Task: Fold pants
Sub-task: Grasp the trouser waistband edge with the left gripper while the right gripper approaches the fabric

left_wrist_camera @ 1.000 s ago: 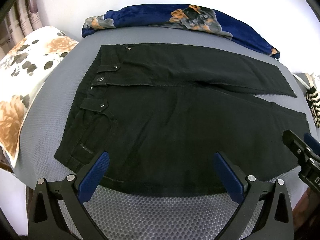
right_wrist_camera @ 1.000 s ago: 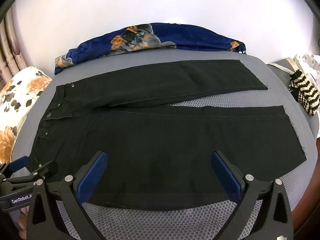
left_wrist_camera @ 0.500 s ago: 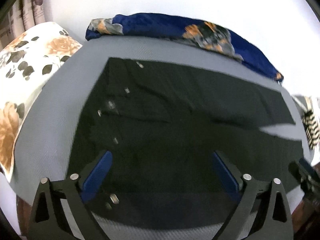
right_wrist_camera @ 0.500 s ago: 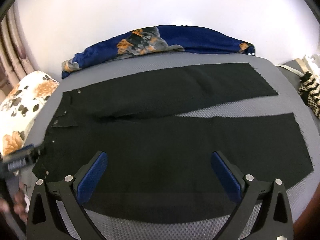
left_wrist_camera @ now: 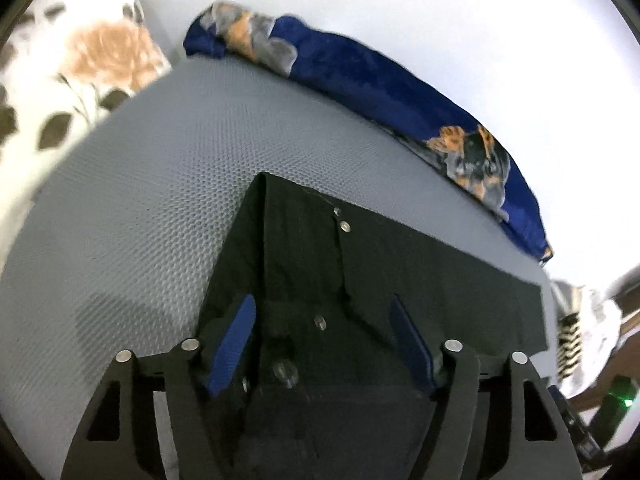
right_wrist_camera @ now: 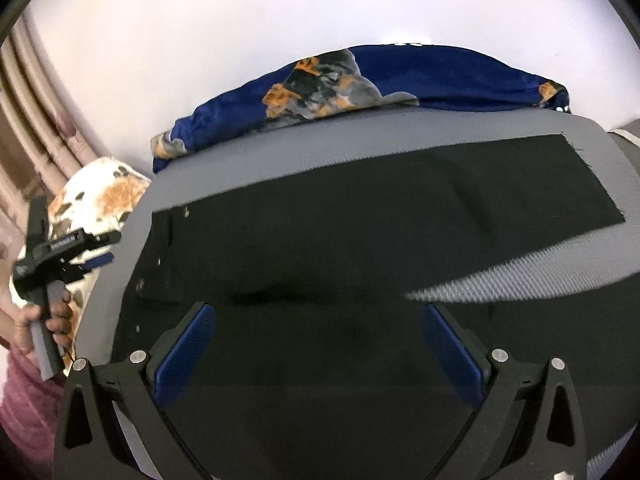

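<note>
Grey honeycomb mesh covers the bed [right_wrist_camera: 248,188] under me, and black pants [right_wrist_camera: 340,264] lie flat across it, waistband to the left, legs running right with a wedge of grey showing between them. Far left, pink curtains [right_wrist_camera: 28,120], then a floral pillow [left_wrist_camera: 60,80], then a blue flowered blanket [right_wrist_camera: 400,76] bunched along the white wall [right_wrist_camera: 240,20]. My left gripper [left_wrist_camera: 322,344] hangs over the waistband, jaws closing, the buttoned fabric between them but the pads not yet pressing. My right gripper [right_wrist_camera: 316,344] is spread wide over the near leg, gripping nothing.
</note>
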The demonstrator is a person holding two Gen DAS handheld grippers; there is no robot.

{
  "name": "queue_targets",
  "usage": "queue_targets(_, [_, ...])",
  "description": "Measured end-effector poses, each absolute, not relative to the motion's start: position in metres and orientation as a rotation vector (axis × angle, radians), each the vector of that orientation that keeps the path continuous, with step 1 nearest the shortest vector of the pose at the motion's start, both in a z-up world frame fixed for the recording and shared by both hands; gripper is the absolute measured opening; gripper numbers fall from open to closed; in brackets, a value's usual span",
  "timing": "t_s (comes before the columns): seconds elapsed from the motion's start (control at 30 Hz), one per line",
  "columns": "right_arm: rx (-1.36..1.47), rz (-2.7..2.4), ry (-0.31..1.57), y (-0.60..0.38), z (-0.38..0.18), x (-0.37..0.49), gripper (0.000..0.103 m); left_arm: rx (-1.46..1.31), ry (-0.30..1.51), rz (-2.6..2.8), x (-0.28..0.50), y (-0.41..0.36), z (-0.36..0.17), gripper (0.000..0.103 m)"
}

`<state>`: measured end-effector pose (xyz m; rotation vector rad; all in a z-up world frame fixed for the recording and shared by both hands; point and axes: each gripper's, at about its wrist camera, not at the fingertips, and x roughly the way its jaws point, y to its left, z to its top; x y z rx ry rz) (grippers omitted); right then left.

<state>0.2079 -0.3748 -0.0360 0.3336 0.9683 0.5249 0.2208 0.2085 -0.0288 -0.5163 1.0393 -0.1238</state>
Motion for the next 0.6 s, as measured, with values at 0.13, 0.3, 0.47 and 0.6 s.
queue_targets(0.13, [0.391, 0.504, 1.013, -0.373, -0.041, 0.233, 0.103, -0.651, 1.091, -0.182, 0.248, 0.234, -0.057, 0.055])
queue_targets(0.3, [0.457, 0.515, 1.080, -0.362, -0.054, 0.259, 0.103, -0.727, 1.116, -0.205, 0.270, 0.250, -0.078, 0.053])
queue_targets(0.47, [0.438, 0.530, 1.103, -0.342, -0.059, 0.277, 0.103, -0.744, 1.130, -0.226, 0.291, 0.257, -0.089, 0.053])
queue_targets(0.6, [0.411, 0.553, 1.117, -0.322, -0.062, 0.289, 0.103, -0.745, 1.125, -0.280, 0.305, 0.256, -0.093, 0.047])
